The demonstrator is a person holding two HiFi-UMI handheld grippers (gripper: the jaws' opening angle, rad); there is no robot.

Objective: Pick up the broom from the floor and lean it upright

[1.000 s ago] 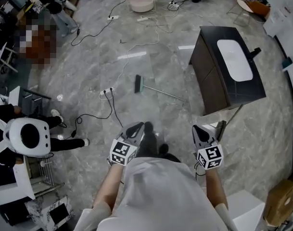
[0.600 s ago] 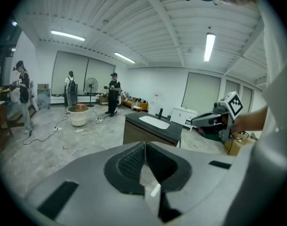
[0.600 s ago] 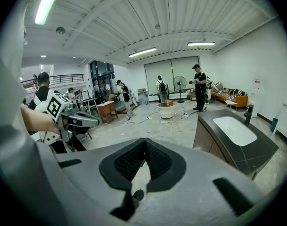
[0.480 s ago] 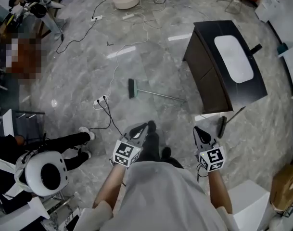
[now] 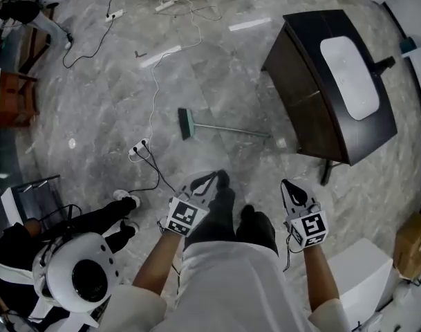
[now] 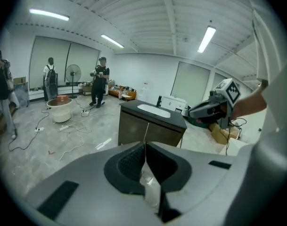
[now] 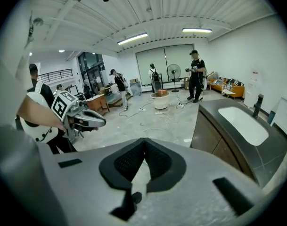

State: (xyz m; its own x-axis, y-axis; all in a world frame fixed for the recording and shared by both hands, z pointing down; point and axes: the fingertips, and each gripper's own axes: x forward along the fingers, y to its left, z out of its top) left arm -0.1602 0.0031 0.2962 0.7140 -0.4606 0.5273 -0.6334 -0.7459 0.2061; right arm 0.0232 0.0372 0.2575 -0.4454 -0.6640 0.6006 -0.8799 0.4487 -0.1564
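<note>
The broom (image 5: 224,128) lies flat on the grey marble floor, its green head (image 5: 184,123) to the left and its thin handle running right toward the cabinet. In the head view both grippers are held ahead of the person's body, short of the broom and apart from it. My left gripper (image 5: 213,180) is shut with nothing between its pads (image 6: 144,147). My right gripper (image 5: 287,185) also has its jaws together and empty (image 7: 144,145). Each gripper shows in the other's view, the right gripper (image 6: 204,112) and the left gripper (image 7: 94,121). The broom is in neither gripper view.
A dark cabinet with a white sink (image 5: 334,81) stands right of the broom's handle end. A power strip with cables (image 5: 137,147) lies left of the broom. A seated person with a white round device (image 5: 79,275) is at lower left. A cardboard box (image 5: 410,244) sits at the right.
The person has walked forward: the broom and the cabinet now lie closer in the head view. Both grippers have moved forward and lower with the body, still shut.
</note>
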